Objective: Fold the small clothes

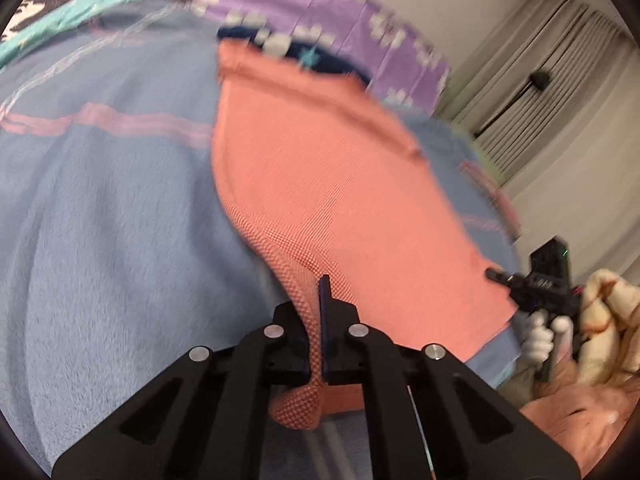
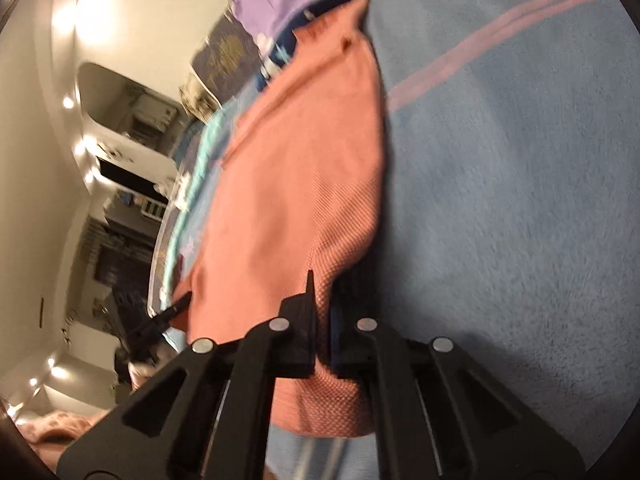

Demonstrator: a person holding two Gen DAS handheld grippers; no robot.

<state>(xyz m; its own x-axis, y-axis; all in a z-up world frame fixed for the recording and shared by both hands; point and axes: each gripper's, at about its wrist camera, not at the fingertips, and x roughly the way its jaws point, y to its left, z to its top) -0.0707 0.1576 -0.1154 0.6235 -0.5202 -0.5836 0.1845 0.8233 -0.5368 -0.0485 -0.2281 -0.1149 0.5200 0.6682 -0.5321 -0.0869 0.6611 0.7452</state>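
Pinching a near corner each, the left gripper [image 1: 322,320] and right gripper [image 2: 320,312] are both clamped on the salmon garment [image 1: 320,168], which lies spread on the blue blanket [image 1: 100,220], probably so its near edge can fold over evenly.

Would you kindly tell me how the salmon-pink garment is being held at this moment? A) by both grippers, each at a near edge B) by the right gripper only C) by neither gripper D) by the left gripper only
A: the left gripper and the right gripper are each shut on the near edge of the salmon-pink garment.
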